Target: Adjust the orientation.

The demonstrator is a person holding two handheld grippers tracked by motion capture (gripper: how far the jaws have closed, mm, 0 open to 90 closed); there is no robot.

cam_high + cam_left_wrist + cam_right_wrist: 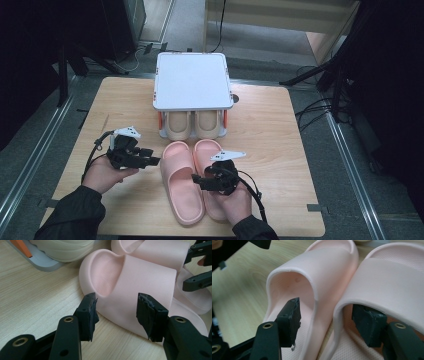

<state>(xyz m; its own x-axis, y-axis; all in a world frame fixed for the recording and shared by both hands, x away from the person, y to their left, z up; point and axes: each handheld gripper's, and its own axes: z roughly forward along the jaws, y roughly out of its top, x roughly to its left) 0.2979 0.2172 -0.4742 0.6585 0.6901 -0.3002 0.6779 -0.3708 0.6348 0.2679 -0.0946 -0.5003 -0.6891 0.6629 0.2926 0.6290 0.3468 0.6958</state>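
My right tool (199, 179) stands open, one jaw inside each pink slipper (319, 277); withdrawing carelessly could snag a strap and split the pair. My left tool (154, 161), open and empty, sits just beside the left slipper (181, 185). Beyond, the rack (192, 80) holds cream slippers (192, 125).

- Two slippers (182, 180) are seen in pale pink, with a fine dotted texture on the footbed.
- A cream pair (192, 125) is kept in a white rack (192, 80) with orange posts.
- The table (280, 150) is light wood-grained.
- Both grippers are black.
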